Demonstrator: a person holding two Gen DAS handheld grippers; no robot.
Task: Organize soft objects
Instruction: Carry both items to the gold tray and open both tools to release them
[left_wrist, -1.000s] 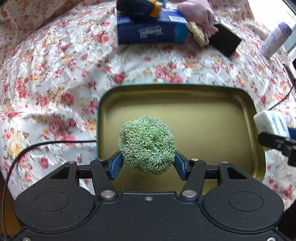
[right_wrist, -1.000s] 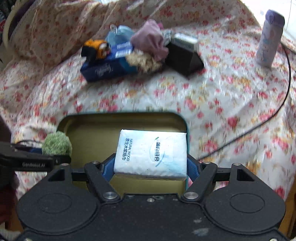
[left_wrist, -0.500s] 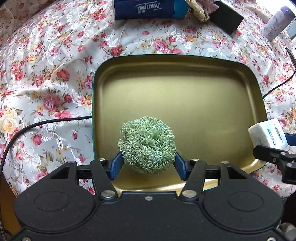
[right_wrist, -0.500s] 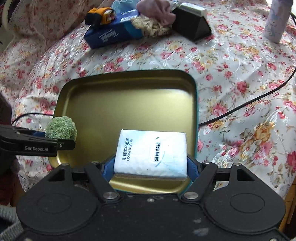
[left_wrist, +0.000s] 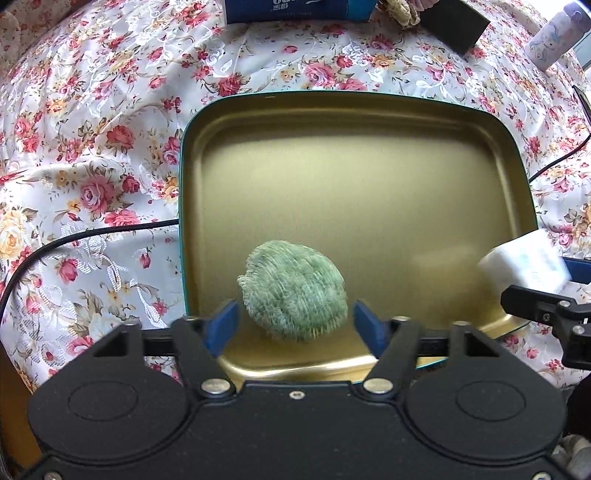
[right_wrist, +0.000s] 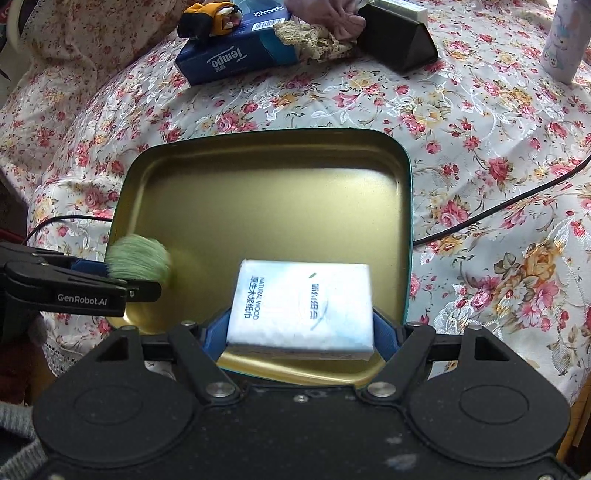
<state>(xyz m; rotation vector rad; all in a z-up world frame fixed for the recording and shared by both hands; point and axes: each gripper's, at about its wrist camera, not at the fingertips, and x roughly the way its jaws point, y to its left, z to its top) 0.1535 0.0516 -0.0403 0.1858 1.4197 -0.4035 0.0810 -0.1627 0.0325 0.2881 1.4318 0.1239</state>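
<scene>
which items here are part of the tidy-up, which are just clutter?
In play: green scrubber ball, tissue pack, gold tray, left hand-held gripper opening, right hand-held gripper opening.

Lying about: blue tissue box, black case, bottle, cable.

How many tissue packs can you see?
2: a white pack between the right jaws, which are opening, over the tin; a blue box at the table's far side.
</scene>
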